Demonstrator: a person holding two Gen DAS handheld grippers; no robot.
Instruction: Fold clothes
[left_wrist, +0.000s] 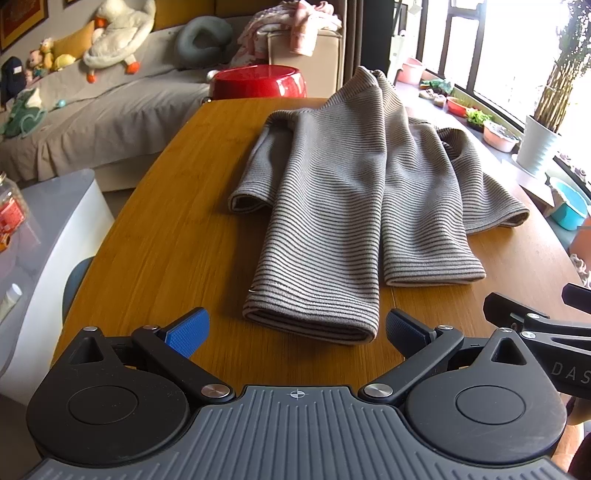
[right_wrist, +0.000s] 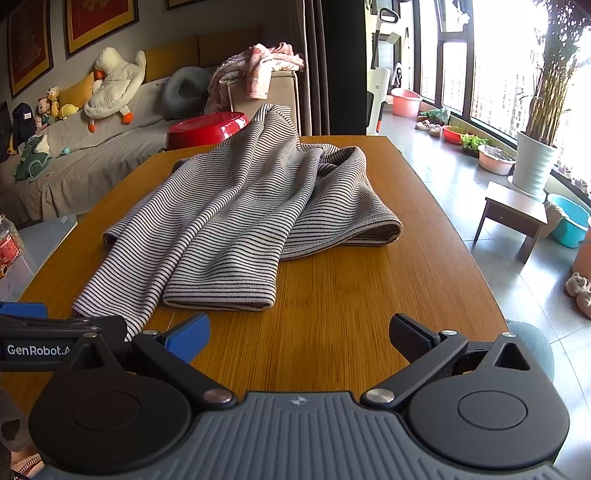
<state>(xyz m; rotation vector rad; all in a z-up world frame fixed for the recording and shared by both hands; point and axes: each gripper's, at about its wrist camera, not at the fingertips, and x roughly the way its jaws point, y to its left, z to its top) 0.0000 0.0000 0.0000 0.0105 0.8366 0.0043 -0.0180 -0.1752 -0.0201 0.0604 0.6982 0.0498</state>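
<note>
Two grippers are hovering low over the near edge of the wooden table (left_wrist: 155, 229): my left gripper (left_wrist: 297, 334) and my right gripper (right_wrist: 299, 334), both with jaws spread wide and holding nothing. Just beyond my left fingertips, the grey-and-black striped knitted garment (left_wrist: 332, 206) is lying flat on the tabletop, its long axis running away from me, hem nearest, top end rising toward the red bowl (left_wrist: 258, 83).

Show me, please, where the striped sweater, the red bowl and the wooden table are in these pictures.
Sweater (left_wrist: 332, 206): left wrist view, middle of its folded body.
Red bowl (left_wrist: 258, 83): left wrist view, its outer wall beyond the table's far edge.
Table (right_wrist: 332, 332): right wrist view, bare wood in front of the sweater.
</note>
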